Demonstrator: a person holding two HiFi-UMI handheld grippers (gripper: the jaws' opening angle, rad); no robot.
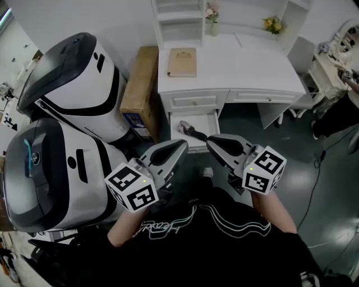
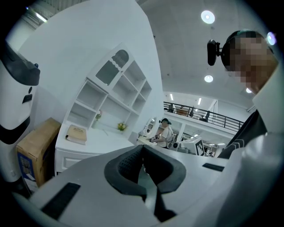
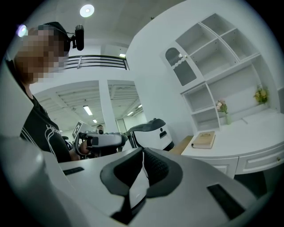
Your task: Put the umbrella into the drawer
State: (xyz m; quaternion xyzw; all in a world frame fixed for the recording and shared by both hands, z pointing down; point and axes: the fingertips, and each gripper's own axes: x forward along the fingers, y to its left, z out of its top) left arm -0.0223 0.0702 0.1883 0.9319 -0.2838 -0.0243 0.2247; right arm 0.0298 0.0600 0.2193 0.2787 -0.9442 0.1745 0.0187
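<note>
The white desk (image 1: 235, 61) has its small middle drawer (image 1: 206, 119) pulled open, and a dark folded thing, apparently the umbrella (image 1: 189, 132), lies in it near the front. My left gripper (image 1: 180, 146) and right gripper (image 1: 212, 141) hover close together just in front of the drawer, held near my chest. Both are shut with nothing between the pads. In the left gripper view the left gripper (image 2: 143, 149) points past the desk (image 2: 84, 146). In the right gripper view the right gripper (image 3: 142, 154) faces the left gripper (image 3: 104, 141), with the desk (image 3: 253, 137) to its right.
Two large white-and-black robot bodies (image 1: 67, 140) stand at the left. A cardboard box (image 1: 140, 84) leans beside the desk. A tan book (image 1: 182, 61) and two small flower vases (image 1: 213, 14) sit on the desktop. A cable (image 1: 317, 168) runs across the dark floor at the right.
</note>
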